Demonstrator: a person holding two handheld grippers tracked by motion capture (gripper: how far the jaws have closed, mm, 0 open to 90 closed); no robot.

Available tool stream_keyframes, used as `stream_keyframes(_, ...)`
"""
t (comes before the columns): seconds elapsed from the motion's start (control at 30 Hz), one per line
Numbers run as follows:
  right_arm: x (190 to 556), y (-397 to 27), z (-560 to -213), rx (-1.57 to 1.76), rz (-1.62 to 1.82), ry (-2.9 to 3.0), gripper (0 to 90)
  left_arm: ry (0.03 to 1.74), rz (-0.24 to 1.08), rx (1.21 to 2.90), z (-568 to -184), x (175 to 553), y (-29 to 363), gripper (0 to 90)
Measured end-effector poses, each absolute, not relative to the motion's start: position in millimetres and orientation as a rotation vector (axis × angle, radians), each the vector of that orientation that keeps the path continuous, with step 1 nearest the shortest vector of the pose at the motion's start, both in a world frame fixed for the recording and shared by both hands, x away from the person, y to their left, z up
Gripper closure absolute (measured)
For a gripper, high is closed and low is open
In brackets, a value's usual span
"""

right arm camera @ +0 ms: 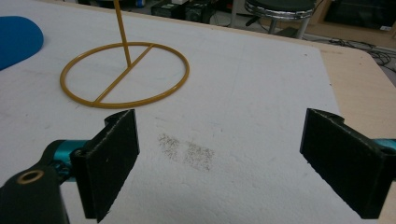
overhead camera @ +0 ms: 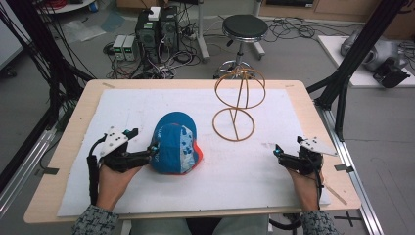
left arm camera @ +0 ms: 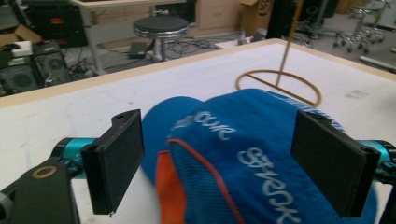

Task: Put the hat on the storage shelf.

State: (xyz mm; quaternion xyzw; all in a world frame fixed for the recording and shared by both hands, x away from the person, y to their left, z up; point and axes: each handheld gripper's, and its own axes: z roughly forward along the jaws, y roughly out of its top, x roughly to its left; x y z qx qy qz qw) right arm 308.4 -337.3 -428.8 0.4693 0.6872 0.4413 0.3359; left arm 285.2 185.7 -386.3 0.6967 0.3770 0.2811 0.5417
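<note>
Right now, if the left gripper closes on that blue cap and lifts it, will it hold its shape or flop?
The blue cap looks like thin mesh fabric, so its crown would probably sag. It likely weighs little. The open left gripper straddles soft cloth, which may bunch.

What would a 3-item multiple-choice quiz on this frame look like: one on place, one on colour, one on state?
1. Where does the gold wire hat stand sit relative to the blue fabric cap with orange trim in the high view?
A. Behind it and to the right
B. In front of it, at the table edge
C. Under it

2. What colour is the sheet covering the wooden table?
A. Black
B. White
C. Green

3. How does the left hand-held gripper stand?
A. Shut on the stand
B. Shut on nothing
C. Open, jaws either side of the cap

Key:
1 A, the stand rises farther back and rightward of the cap.
2 B, the sheet is white on the tan tabletop.
3 C, the left gripper view shows both pads spread wide, with the cap between them and gaps at the pads.
</note>
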Motion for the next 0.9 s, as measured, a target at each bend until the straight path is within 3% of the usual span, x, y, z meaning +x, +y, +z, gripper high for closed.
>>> stream_keyframes(0.47, 308, -339, -429, 1.224, 1.144, 1.799, 10.8, 0.838, 0.599, 1.721, -400, 286, 162, 18.9)
stream_keyframes(0.6, 308, -338, -430, 1.223, 1.136, 1.805, 10.8, 0.825, 0.589, 1.748, -402, 286, 159, 26.1)
stream_keyframes(0.7, 308, -338, -430, 1.226, 1.137, 1.806, 10.8, 0.837, 0.555, 1.749, -404, 286, 160, 38.2)
stream_keyframes(0.9, 308, -339, -429, 1.220, 1.139, 1.800, 10.8, 0.836, 0.558, 1.752, -403, 286, 158, 39.2)
